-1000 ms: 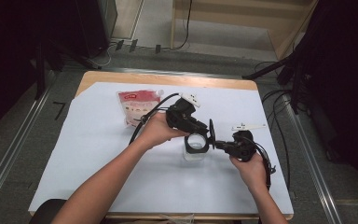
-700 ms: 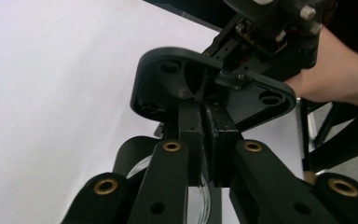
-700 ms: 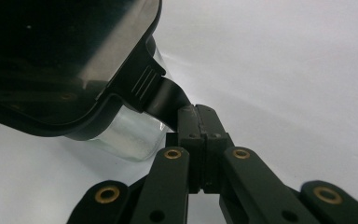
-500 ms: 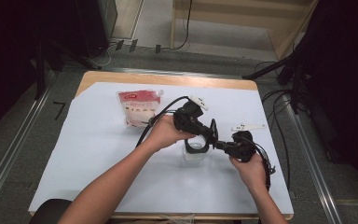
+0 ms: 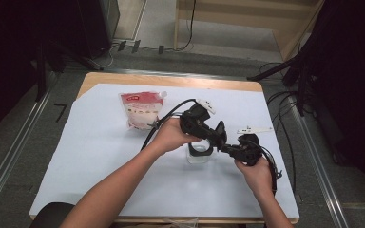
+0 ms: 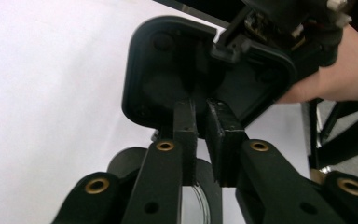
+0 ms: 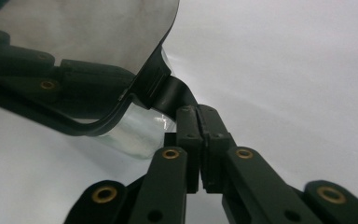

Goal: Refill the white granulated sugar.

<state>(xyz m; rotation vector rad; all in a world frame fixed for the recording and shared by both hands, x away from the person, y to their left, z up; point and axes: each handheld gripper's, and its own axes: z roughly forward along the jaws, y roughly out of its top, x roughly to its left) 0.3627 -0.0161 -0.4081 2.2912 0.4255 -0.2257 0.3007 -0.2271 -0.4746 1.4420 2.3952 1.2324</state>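
A small clear jar (image 5: 199, 156) stands mid-table on the white sheet. Its black hinged lid (image 6: 168, 60) is swung up. My left gripper (image 5: 220, 137) reaches over the jar from the left. Its jaws have just been opening a little, and the pads still pinch the lid's lower rim (image 6: 203, 107). My right gripper (image 5: 226, 148) comes in level from the right, shut on the black strap (image 7: 172, 93) that runs from the lid (image 7: 98, 32) down beside the clear jar wall (image 7: 135, 133).
A red and white pouch (image 5: 141, 109) lies flat at the back left of the white sheet (image 5: 100, 156). Cables trail from both grippers across the table. A wooden table edge (image 5: 171, 80) runs along the back.
The left hand and its gripper have shifted a little to the right, over the jar's mouth, which showed uncovered a second ago. The right hand has stayed still.
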